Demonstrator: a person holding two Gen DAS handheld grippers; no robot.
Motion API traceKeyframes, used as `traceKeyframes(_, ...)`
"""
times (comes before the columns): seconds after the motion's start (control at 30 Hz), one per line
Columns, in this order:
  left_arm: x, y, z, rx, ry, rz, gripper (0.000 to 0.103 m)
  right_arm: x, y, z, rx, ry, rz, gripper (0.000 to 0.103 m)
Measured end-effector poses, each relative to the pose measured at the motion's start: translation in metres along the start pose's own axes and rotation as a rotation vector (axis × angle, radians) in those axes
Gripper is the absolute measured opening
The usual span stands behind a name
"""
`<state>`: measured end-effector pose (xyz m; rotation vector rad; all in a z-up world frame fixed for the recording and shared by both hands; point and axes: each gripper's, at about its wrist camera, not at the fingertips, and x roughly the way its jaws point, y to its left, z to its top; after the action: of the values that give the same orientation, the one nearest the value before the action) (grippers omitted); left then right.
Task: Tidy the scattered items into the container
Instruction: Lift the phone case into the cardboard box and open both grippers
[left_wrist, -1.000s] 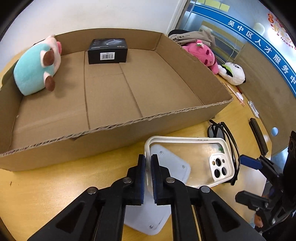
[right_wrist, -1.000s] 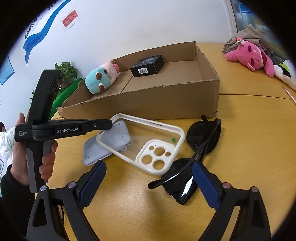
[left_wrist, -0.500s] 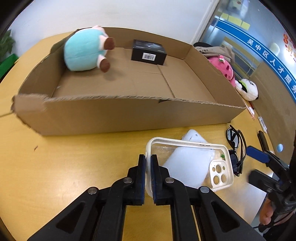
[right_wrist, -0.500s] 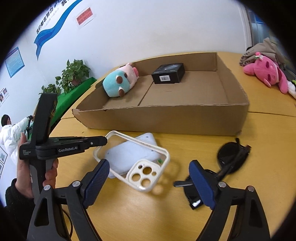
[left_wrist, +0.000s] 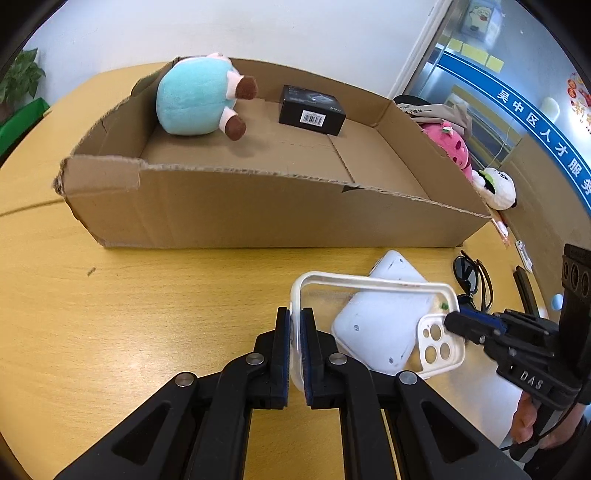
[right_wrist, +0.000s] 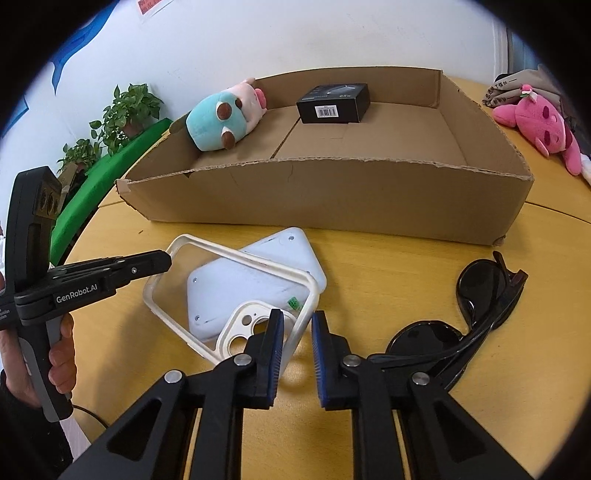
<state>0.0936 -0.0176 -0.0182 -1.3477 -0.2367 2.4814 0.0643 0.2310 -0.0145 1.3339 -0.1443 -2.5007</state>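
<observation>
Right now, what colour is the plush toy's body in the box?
Light turquoise plush toy, clearest in the left wrist view.

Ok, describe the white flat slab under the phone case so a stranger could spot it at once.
Start at the big open cardboard box on the yellow wooden table; just in front of its near wall lies a white, rounded-corner plastic slab. It lies partly under the clear, cream-rimmed phone case, left of the black sunglasses. Only it is solid white with small screw holes.

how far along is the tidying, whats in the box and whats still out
Done: the blue plush and black box lie in the cardboard box. In hand: the phone case, clamped by the left hand-held gripper; the right hand-held gripper is closing on its corner. Left: the white device and sunglasses on the table.
</observation>
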Motion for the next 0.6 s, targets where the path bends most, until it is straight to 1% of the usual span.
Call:
traceKeyframes(0.13,-0.018,-0.006,0.007,0.012,-0.039,-0.010,0.005,-0.014,0.000,0.007,-0.001,-0.061,-0.002,0.011)
traceKeyframes(0.23,-0.037,-0.013,0.020,0.029,-0.081,-0.021,0.005,-0.027,0.001,0.017,-0.016,-0.098,-0.001,0.010)
traceKeyframes(0.37,-0.057,-0.027,0.049,0.072,-0.135,-0.027,0.005,-0.047,-0.002,0.038,-0.026,-0.158,0.000,0.010)
traceKeyframes(0.5,-0.073,-0.039,0.085,0.105,-0.183,-0.033,0.005,-0.070,-0.002,0.070,-0.057,-0.230,-0.020,0.010)
traceKeyframes(0.6,-0.079,-0.044,0.116,0.116,-0.208,-0.041,0.005,-0.082,-0.005,0.097,-0.067,-0.266,-0.020,0.010)
